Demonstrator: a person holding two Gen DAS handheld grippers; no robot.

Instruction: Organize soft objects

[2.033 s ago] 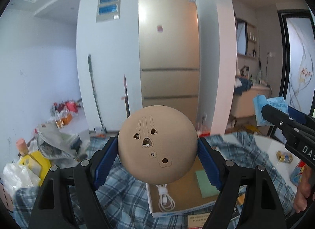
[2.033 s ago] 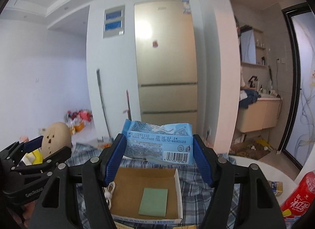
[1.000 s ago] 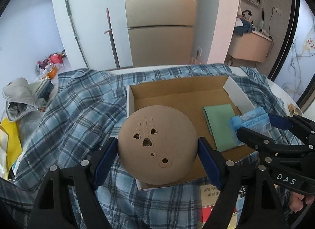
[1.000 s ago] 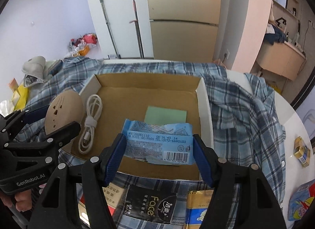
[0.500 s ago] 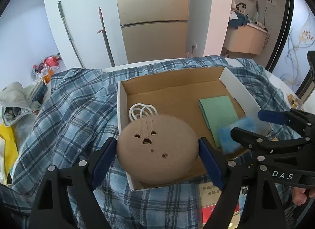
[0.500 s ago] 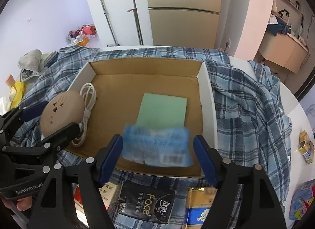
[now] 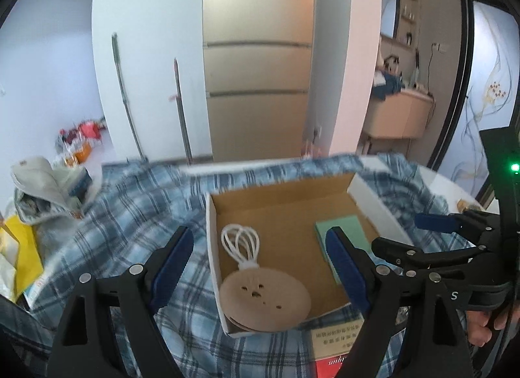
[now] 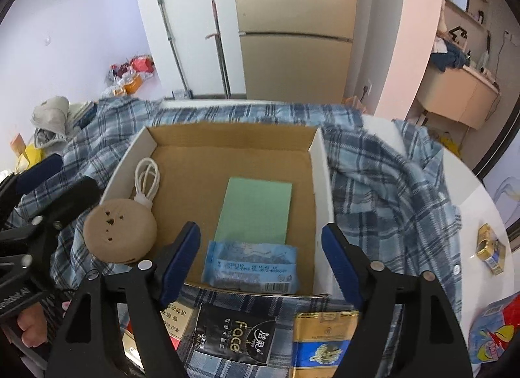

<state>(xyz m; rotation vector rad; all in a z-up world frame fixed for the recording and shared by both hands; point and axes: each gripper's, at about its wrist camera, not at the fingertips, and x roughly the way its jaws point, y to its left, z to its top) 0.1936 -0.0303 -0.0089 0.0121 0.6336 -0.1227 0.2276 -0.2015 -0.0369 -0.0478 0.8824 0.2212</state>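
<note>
One open cardboard box [image 8: 320, 163] with white outer walls sits at frame centre on a blue plaid cloth [image 8: 383, 182]. Four things lie inside it: one round tan cushion [image 8: 120, 235] with small cut-outs at the lower left corner, one coiled white cable [image 8: 148, 179] just above it, one flat green pad [image 8: 256, 210] in the middle, and one blue tissue packet [image 8: 250, 265] against the near wall. The right gripper [image 8: 260, 264] has just been opening; its two blue pads stand spread either side of the packet, not touching it. The left gripper [image 7: 260, 264] is spread wide and empty above the cushion.
</note>
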